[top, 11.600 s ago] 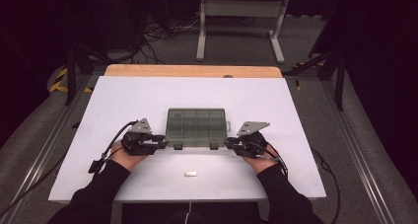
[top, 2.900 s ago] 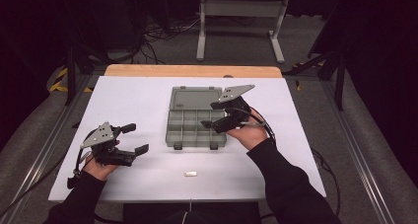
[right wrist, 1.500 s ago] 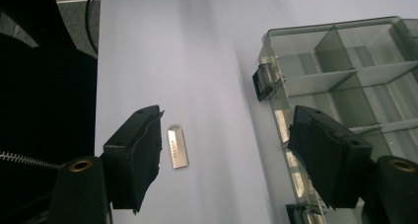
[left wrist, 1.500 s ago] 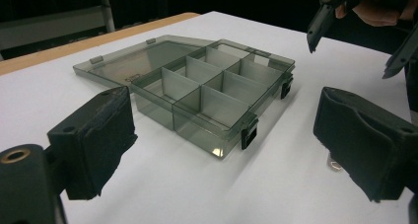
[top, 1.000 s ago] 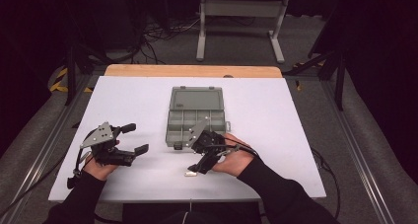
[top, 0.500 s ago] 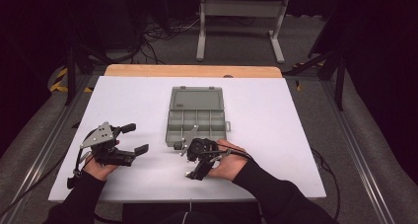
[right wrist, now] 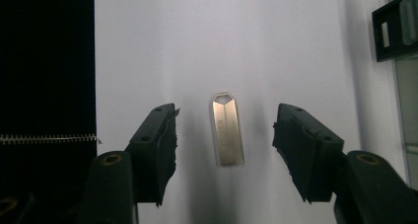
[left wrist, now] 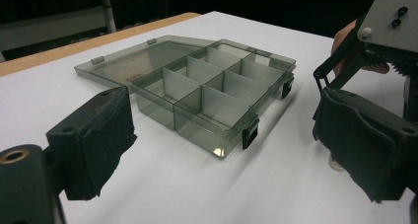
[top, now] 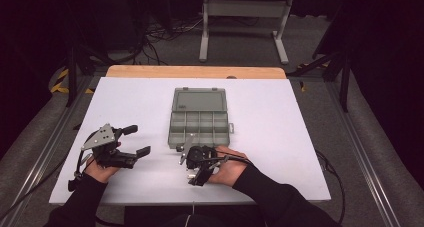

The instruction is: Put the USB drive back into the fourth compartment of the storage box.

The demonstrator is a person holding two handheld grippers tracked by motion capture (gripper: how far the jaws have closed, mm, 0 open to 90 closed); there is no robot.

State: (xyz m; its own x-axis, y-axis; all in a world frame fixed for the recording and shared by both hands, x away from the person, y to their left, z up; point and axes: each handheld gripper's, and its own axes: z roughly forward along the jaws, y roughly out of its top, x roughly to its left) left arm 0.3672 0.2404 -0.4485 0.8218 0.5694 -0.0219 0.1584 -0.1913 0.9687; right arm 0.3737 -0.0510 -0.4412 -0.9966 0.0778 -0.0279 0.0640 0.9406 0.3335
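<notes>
- A small metal flash drive [right wrist: 227, 129] lies flat on the white table [top: 300, 122], just in front of an open compartment box [top: 199, 118].
- The right gripper [right wrist: 224, 147] hangs over it, jaws apart on either side, touching nothing.
- The drive's long axis runs along the jaws, pointed end away from the camera.
- The left gripper [top: 134, 141] rests well apart, jaws spread and empty.

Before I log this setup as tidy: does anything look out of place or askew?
One thing: a small metal stick lies loose on the table, outside the open organizer box, whose compartments look empty. The right gripper hangs over it, jaws open on either side. Nothing looks spilled or damaged.
</notes>
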